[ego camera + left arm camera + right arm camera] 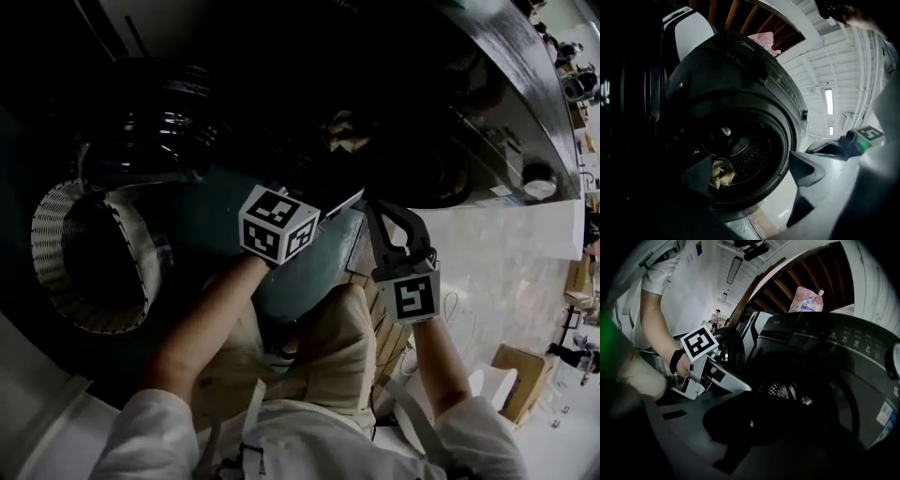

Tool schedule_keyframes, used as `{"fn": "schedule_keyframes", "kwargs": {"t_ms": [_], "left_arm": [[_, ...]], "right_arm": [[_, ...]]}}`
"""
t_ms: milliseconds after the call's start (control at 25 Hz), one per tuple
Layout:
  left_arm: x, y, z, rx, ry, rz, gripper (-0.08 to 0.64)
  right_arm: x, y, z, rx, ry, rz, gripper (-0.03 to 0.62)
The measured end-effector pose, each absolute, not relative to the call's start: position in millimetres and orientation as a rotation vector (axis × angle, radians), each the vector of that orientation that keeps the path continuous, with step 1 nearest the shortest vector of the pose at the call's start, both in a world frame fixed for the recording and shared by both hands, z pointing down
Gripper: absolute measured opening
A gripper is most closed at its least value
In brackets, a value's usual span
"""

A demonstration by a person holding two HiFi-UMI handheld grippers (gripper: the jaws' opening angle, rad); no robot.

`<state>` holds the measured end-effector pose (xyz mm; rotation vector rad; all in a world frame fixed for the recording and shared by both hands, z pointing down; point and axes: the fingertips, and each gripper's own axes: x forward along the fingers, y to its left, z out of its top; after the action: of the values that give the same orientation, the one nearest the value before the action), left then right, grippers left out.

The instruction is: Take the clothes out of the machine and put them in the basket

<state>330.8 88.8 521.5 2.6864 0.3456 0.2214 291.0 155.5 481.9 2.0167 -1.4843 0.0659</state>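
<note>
Crouched at washer (pixel 740 61), I aim L gripper (pixel 752 163), tongs spread and empty, into it; yellowish cloth (pixel 721 172) low inside washer, prob. soft, light; pinch a raised fold; R gripper (pixel 752 420) tongs unreadable in dark; basket (pixel 56 202) beside washer.

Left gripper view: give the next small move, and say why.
Probably push the left tool forward into the open drum toward the tan cloth: its jaws stand apart, gripping nothing, and the cloth lies low in the drum, ahead of them.
</note>
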Motion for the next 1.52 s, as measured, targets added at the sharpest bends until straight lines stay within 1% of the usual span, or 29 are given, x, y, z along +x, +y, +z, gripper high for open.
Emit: {"fn": "schedule_keyframes", "kwargs": {"t_ms": [200, 440, 680, 920, 1240, 1520], "left_arm": [[354, 85, 566, 2.705, 0.387, 0.166, 0.5], [395, 95, 595, 2.812, 0.455, 0.135, 0.5], [452, 97, 613, 2.846, 0.449, 0.094, 0.5], [498, 97, 630, 2.869, 0.463, 0.192, 0.502], [534, 87, 663, 2.958, 0.469, 0.409, 0.511], [561, 96, 660, 3.039, 0.494, 0.371, 0.511]], "right_arm": [[300, 147, 540, 2.022, -1.485, -0.011, 0.014], [317, 156, 585, 2.068, -1.473, -0.114, 0.014], [332, 163, 607, 2.124, -1.449, -0.189, 0.014], [325, 157, 626, 2.154, -1.482, -0.147, 0.014], [319, 149, 644, 2.171, -1.496, -0.123, 0.014], [314, 158, 644, 2.175, -1.441, -0.118, 0.014]]}}
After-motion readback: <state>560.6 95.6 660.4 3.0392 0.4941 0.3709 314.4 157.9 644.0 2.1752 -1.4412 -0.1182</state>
